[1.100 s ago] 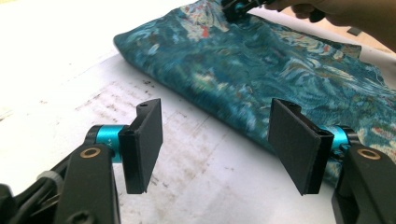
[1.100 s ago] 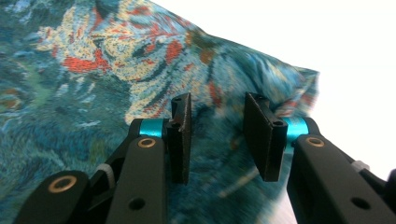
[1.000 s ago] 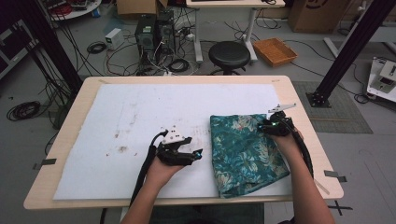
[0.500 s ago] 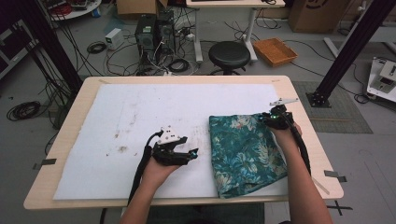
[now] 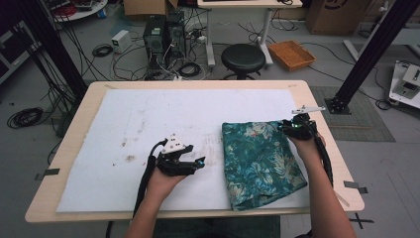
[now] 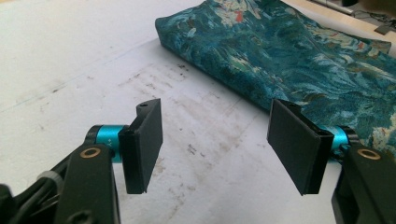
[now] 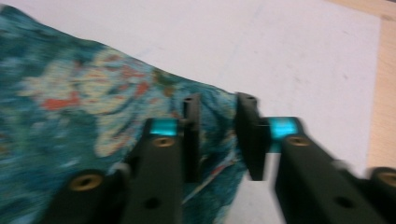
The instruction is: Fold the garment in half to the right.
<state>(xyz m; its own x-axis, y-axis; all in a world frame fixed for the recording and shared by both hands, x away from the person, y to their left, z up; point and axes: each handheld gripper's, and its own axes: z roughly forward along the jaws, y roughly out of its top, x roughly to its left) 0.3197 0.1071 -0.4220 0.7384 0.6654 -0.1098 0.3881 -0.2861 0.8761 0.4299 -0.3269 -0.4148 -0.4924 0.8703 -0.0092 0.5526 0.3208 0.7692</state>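
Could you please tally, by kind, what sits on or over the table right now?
Floral teal cloth, folded: 1
White mat covering the table: 1
Hand-held grippers: 2, the left gripper and the right gripper
Total: 4

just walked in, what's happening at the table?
A person works a folded teal floral cloth on a white mat with two handheld grippers. The right gripper is at the cloth's far right corner; its jaws have just been opening, with a small gap over the cloth's edge. The left gripper hovers open over the mat, beside the cloth, holding nothing.
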